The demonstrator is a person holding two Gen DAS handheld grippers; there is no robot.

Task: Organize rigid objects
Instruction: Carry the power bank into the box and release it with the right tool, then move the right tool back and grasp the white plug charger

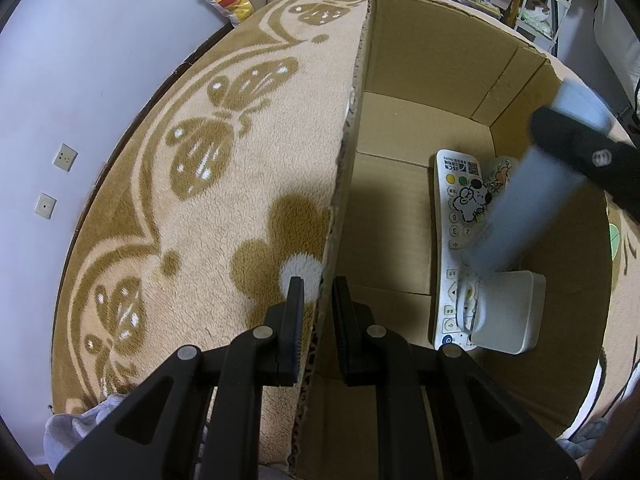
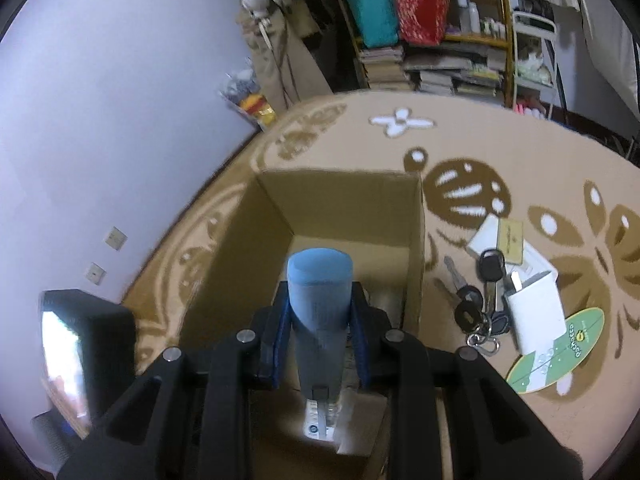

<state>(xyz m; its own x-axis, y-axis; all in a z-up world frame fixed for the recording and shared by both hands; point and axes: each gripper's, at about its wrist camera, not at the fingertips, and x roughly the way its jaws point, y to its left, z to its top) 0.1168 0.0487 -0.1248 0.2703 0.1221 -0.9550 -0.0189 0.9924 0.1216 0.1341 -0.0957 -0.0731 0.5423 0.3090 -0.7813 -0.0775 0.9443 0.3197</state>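
Note:
An open cardboard box stands on a beige butterfly-patterned blanket. My left gripper straddles the box's left wall, one finger outside and one inside, shut on the wall. Inside the box lie a white remote with cartoon stickers and a flat white device with a cable. A blue-grey oblong case is held in my right gripper, which is shut on it above the box. In the left wrist view the case appears blurred, slanting down over the remote.
On the blanket right of the box lie a bunch of keys, a white charger, small white and tan cards and a green oval card. Packed shelves stand at the back. A black device with a lit screen is at the left.

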